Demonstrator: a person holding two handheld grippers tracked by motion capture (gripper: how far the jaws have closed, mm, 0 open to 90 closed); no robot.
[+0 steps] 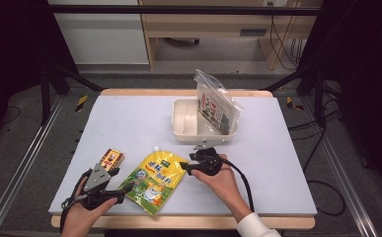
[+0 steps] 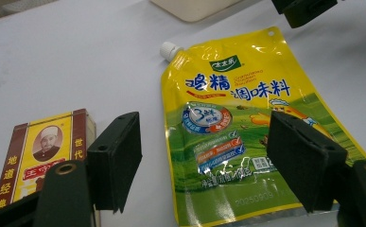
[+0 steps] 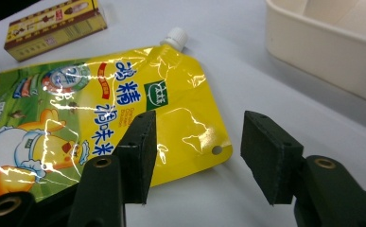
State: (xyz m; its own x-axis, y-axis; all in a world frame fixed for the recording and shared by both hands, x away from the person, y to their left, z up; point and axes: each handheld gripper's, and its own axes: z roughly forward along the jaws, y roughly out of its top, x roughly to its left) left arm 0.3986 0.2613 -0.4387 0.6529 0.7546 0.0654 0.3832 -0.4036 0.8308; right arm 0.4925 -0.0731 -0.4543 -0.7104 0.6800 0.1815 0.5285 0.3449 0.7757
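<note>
Far left on the counter (image 1: 129,118): small brown-and-yellow box (image 1: 111,159), lying flat, just beside the left tool (image 1: 121,191). Left tool open, jaws spread either side of the lower end of the yellow pouch (image 1: 154,181) in the left gripper view, pads apparently clear of the foil, nothing gripped.

Centre: yellow pouch flat on the counter, white cap (image 2: 169,50) pointing away toward the tray, punched hole at the far right corner.

Right of centre: right tool (image 1: 184,166) also open, low over the counter, jaws bracketing the pouch's upper right corner near the hole (image 3: 217,150); left pad over the foil, right pad over bare counter, no squeeze yet.

Farther back and to the right: cream tray (image 1: 182,129) with a clear plastic packet (image 1: 216,102) standing tilted in it.

Step in hand, by the look of it: approach for a grasp on the pouch, probably for a lift toward the tray. Next move likely calls for easing the right tool lower and forward so the corner sits between the pads, then closing; thin, slippery foil, so a deep bite rather than the very edge, with the left tool ready to pin or raise the bottom end.
</note>
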